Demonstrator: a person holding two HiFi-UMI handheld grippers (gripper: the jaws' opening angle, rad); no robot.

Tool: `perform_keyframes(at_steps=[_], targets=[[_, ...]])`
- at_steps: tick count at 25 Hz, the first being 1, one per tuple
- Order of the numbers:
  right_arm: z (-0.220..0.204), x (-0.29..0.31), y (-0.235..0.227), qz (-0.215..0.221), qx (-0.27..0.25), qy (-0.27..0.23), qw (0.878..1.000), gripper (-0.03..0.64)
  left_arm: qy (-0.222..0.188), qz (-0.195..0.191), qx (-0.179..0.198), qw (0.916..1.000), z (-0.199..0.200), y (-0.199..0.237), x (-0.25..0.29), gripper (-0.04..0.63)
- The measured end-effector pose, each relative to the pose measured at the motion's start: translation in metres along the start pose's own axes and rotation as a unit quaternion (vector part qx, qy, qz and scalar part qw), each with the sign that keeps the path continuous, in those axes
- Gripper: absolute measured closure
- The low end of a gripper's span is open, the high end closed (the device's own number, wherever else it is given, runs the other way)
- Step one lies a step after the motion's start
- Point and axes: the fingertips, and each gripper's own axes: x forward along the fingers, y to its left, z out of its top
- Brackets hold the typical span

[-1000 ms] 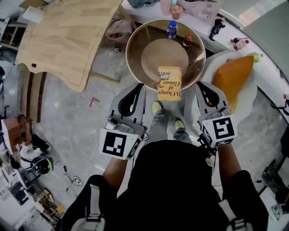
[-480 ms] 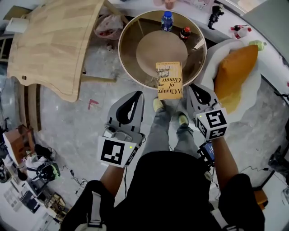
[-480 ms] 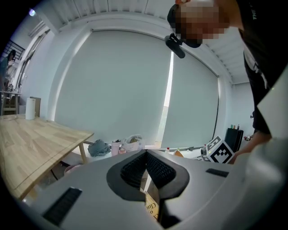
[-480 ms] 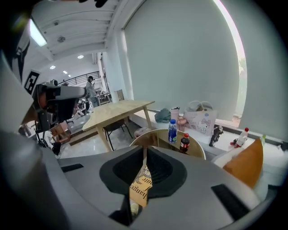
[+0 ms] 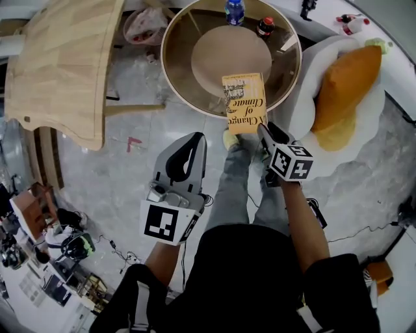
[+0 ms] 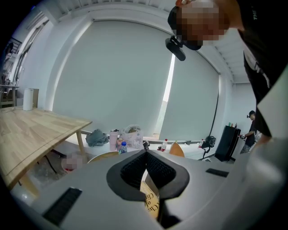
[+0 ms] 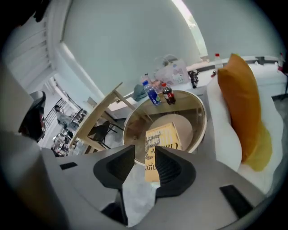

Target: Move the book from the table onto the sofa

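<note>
A yellow book (image 5: 244, 103) lies on the round glass table (image 5: 166, 71), its near end overhanging the rim. My right gripper (image 5: 262, 127) is rolled onto its side, tips by the book's near right corner. Its jaws have just been opening. In the right gripper view the right gripper (image 7: 145, 150) stands open, with the book (image 7: 162, 137) showing beyond the gap and no pad pressing on it. My left gripper (image 5: 199, 136) hangs left of the book, above the floor. In the left gripper view the left gripper (image 6: 146, 152) is shut and holds nothing.
A white sofa (image 5: 305, 97) with an orange cushion (image 5: 344, 84) stands right of the table. A blue-capped bottle (image 5: 234, 12) and a dark bottle (image 5: 265, 26) stand at the table's far side. A wooden table (image 5: 58, 65) is at left. The person's shoes (image 5: 231, 138) are below the book.
Both grippers have sunk toward the table edge. The right one came in toward the book and rolled, so its marker cube now faces differently. The left one moved less.
</note>
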Motion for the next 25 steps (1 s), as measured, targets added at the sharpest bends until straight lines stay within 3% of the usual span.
perform_keyframes(at_steps=[5,9,11,15,21,25], targets=[[-0.053,0.026,-0.032,-0.021,0.108,0.011,0.994,0.42,0.023,0.003,-0.012,0.9997,-0.019,0.002,0.0,0.588],[-0.089,0.045,-0.059,-0.049,0.183,0.025,0.982,0.382,0.036,-0.008,-0.003,0.9993,-0.038,0.004,0.006,0.588],[-0.104,0.051,-0.071,-0.07,0.19,0.032,0.979,0.362,0.048,-0.009,0.0,0.9988,-0.044,0.003,0.006,0.588],[-0.12,0.061,-0.097,-0.103,0.156,0.048,0.981,0.334,0.059,-0.01,0.005,0.9982,-0.052,0.003,0.007,0.588],[-0.134,0.086,-0.101,-0.041,0.261,0.0,0.964,0.321,0.082,-0.007,-0.002,0.9966,-0.073,0.002,0.007,0.588],[-0.144,0.1,-0.11,-0.017,0.357,-0.052,0.933,0.314,0.087,-0.011,-0.005,0.9962,-0.08,0.002,0.012,0.588]])
